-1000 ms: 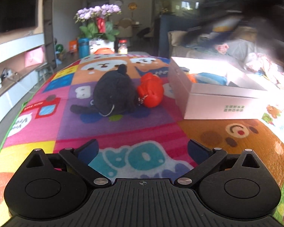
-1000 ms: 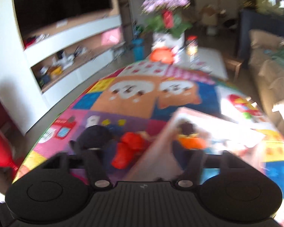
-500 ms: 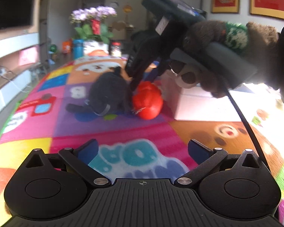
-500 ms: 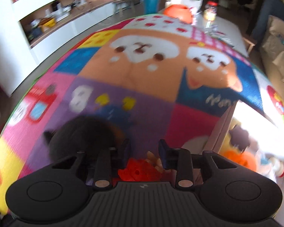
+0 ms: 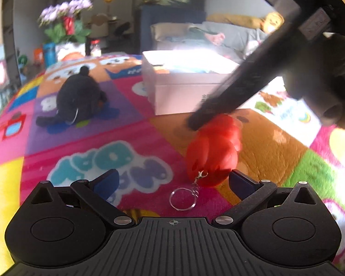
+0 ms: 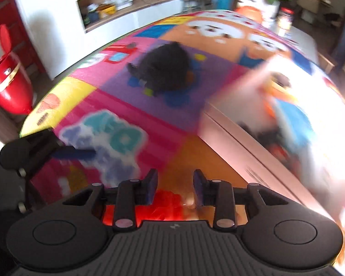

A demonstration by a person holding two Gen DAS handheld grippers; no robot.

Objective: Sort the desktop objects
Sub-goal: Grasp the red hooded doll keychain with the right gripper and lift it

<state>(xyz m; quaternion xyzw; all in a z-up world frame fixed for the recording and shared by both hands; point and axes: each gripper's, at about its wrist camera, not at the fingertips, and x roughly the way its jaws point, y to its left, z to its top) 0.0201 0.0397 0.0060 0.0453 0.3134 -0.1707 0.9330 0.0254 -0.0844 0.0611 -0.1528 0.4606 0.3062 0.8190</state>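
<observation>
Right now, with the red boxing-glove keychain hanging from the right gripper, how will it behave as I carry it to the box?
The red boxing-glove keychain looks puffy and small, so probably light and squashy. Its key ring dangles on a short chain, so it will likely swing and could snag the box edge.

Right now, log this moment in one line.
right tool: shut on red boxing-glove keychain, lifted | left tool: open, empty | black plush: on mat
</observation>
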